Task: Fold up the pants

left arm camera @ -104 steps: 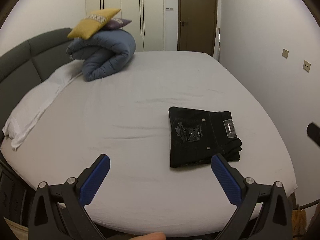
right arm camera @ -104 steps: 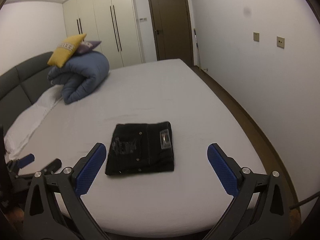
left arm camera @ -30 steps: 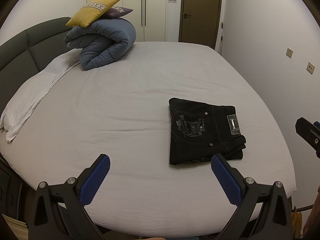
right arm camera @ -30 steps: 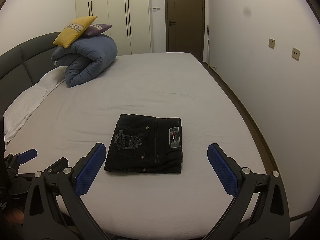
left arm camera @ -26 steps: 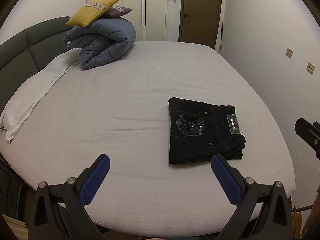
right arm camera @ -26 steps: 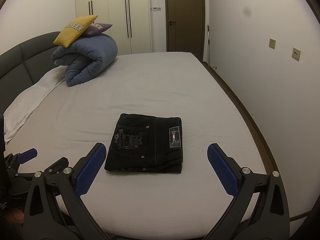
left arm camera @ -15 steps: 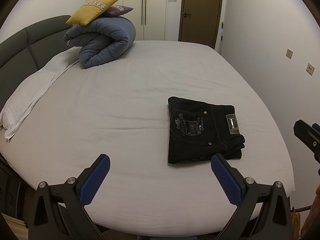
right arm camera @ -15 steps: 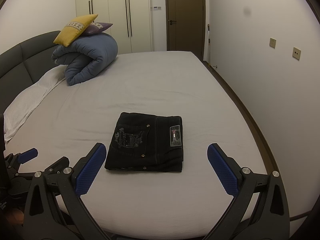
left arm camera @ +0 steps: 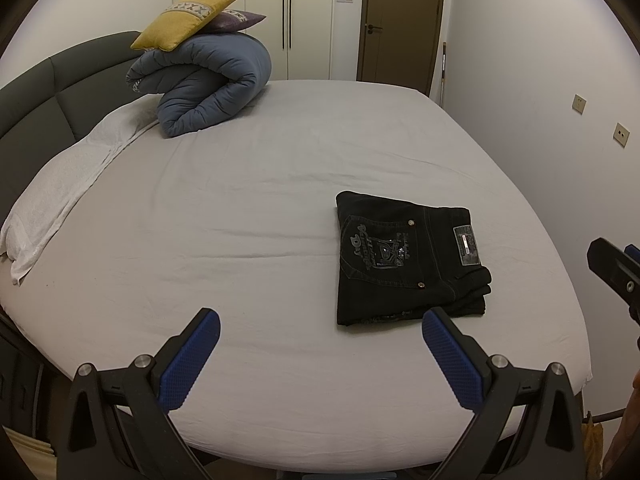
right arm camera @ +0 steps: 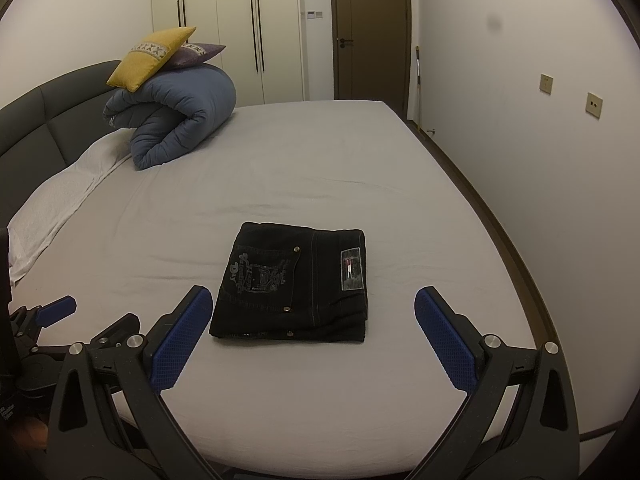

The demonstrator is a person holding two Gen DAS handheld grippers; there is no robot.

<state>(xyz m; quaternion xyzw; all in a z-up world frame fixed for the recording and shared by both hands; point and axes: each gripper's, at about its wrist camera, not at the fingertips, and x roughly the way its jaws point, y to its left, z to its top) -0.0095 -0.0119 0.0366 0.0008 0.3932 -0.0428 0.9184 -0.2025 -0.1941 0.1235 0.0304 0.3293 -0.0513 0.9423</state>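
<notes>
Black pants (left arm camera: pixel 404 260) (right arm camera: pixel 296 280) lie folded into a compact rectangle on the grey-white bed sheet (left arm camera: pixel 240 220) (right arm camera: pixel 320 192), back pocket and waist label facing up. My left gripper (left arm camera: pixel 320 344) hovers open above the bed's near edge, its right pad just in front of the pants' near corner. My right gripper (right arm camera: pixel 308 328) is open too, held above and just short of the pants' near edge, touching nothing. The left gripper's tip (right arm camera: pixel 56 308) shows at the right view's left side, and the right gripper's tip (left arm camera: pixel 612 268) at the left view's right edge.
A rolled blue duvet (left arm camera: pixel 208 84) (right arm camera: pixel 180 120) with a yellow cushion (left arm camera: pixel 188 20) and a purple one sits at the bed's far left by the dark headboard (left arm camera: pixel 60 92). A white pillow (left arm camera: pixel 68 184) lies along the left. Wall (right arm camera: pixel 540 140) runs close on the right.
Both views have drifted a little, the bedroom shifting slightly in frame. The pants lie unmoved and both grippers stay open.
</notes>
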